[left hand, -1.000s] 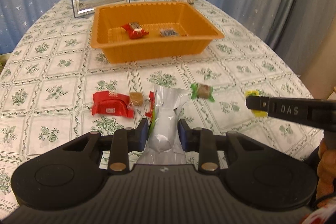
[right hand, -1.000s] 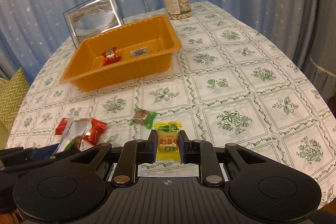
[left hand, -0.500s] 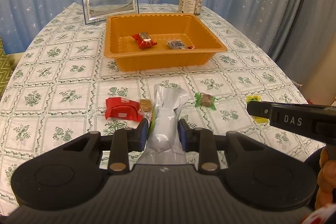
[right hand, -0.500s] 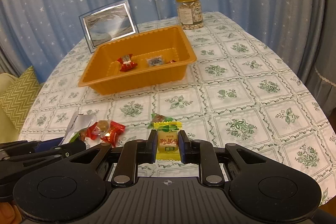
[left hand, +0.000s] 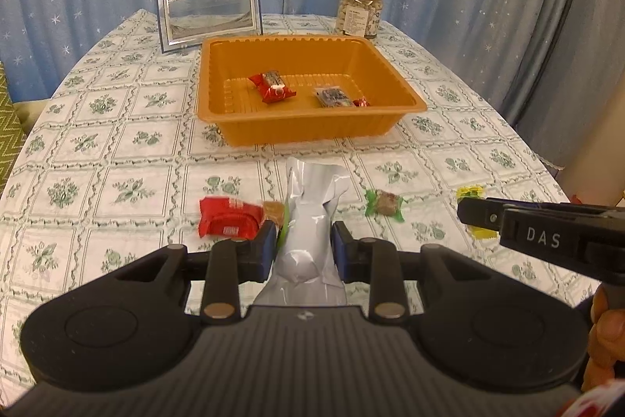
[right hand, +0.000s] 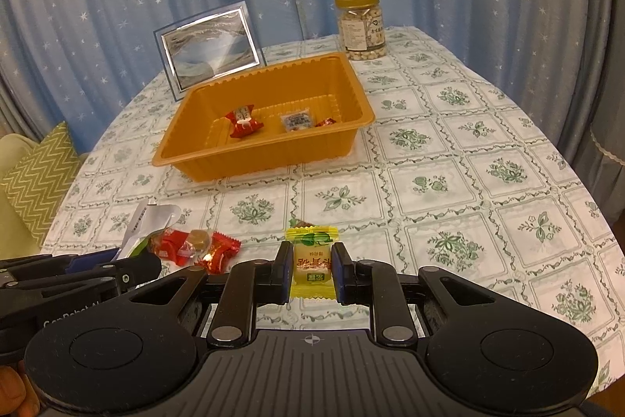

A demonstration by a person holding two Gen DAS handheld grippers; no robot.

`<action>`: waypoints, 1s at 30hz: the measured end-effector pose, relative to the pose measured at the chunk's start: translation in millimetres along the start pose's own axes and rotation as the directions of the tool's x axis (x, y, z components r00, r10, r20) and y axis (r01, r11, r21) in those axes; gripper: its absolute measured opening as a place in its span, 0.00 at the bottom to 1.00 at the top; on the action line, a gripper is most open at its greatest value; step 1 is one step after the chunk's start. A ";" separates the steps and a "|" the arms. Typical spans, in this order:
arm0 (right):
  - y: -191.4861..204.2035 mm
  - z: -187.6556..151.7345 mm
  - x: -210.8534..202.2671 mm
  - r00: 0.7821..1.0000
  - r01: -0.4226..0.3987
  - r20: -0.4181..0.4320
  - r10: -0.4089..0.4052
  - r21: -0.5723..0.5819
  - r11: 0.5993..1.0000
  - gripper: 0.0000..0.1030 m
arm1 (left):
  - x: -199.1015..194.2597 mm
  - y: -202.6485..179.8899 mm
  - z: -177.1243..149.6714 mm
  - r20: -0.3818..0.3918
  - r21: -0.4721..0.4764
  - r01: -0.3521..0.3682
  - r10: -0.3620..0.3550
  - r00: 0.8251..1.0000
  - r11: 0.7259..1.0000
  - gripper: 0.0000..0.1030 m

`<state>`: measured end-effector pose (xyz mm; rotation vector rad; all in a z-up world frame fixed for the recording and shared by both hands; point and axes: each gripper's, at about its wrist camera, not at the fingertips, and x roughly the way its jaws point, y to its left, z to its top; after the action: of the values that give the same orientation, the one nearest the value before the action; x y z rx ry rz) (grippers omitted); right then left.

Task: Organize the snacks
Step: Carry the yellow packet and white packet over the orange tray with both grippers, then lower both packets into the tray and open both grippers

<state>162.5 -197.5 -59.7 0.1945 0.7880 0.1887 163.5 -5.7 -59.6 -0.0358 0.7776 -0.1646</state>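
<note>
My left gripper [left hand: 304, 241] is shut on a silver snack pouch [left hand: 310, 213] and holds it above the table. My right gripper [right hand: 311, 262] is shut on a yellow candy [right hand: 312, 260], also lifted. The orange tray [left hand: 308, 133] stands ahead in the middle of the table and holds a red snack [left hand: 271, 88], a clear packet [left hand: 331, 97] and a small red candy [left hand: 360, 102]. On the cloth lie a red packet [left hand: 226, 219], a caramel candy [left hand: 273, 210] and a green-wrapped candy [left hand: 384, 204]. In the right wrist view the tray [right hand: 269, 159] is ahead to the left.
A framed picture [left hand: 209, 8] and a jar of nuts [left hand: 359, 9] stand behind the tray. The round table's edges curve off left and right. Blue curtains hang behind. A zigzag cushion [right hand: 37, 182] is off the table's left side.
Both grippers have risen and pulled back with their snacks still held; the tray and table items look farther away and lower in view.
</note>
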 end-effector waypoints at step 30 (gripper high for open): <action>12.6 146.4 125.4 0.992 -0.128 0.011 0.129 -0.040 0.991 0.20 | 106.7 47.2 143.7 0.079 -0.036 -0.016 0.019 0.997 0.999 0.27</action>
<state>352.8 -170.3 -41.3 0.2090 0.7581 0.3241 345.3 19.7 -35.8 -0.0683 0.7013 -0.1324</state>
